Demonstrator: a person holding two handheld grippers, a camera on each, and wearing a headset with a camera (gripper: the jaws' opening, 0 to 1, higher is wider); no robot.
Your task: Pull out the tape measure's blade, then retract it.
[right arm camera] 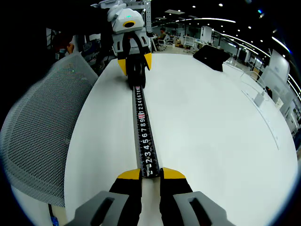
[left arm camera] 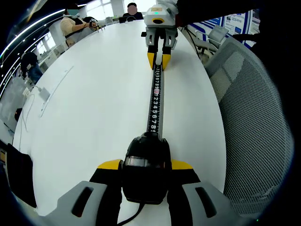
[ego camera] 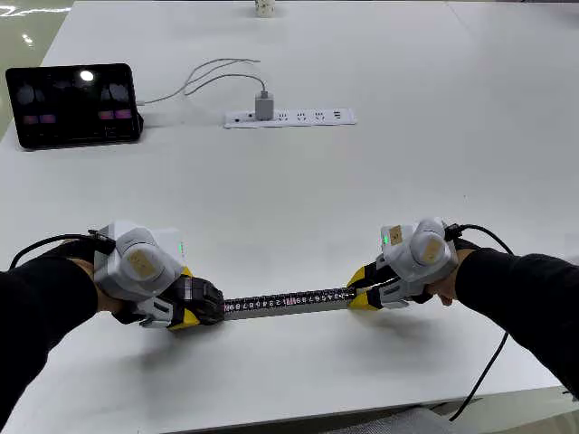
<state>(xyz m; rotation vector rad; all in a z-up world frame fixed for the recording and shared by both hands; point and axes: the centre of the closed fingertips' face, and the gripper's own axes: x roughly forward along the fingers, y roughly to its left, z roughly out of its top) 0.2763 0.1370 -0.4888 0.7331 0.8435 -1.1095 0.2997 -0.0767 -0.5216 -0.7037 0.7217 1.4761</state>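
A black tape measure case (left arm camera: 146, 165) sits clamped between the yellow-tipped fingers of my left gripper (left arm camera: 146, 165), low on the white table (ego camera: 298, 217). In the head view the case (ego camera: 201, 300) is at the left gripper (ego camera: 185, 307). The dark numbered blade (ego camera: 288, 301) stretches flat across the table to my right gripper (ego camera: 362, 291). In the right gripper view, the blade's end (right arm camera: 148, 170) is pinched in my right gripper (right arm camera: 150, 174). The blade (left arm camera: 155, 101) runs away from the case toward the other gripper (left arm camera: 159, 59).
A dark tablet (ego camera: 72, 102) lies at the far left, and a white power strip (ego camera: 289, 117) with a plugged charger and cables sits mid-table. A mesh chair back (left arm camera: 254, 122) stands beside the table edge. Black cables trail from both grippers.
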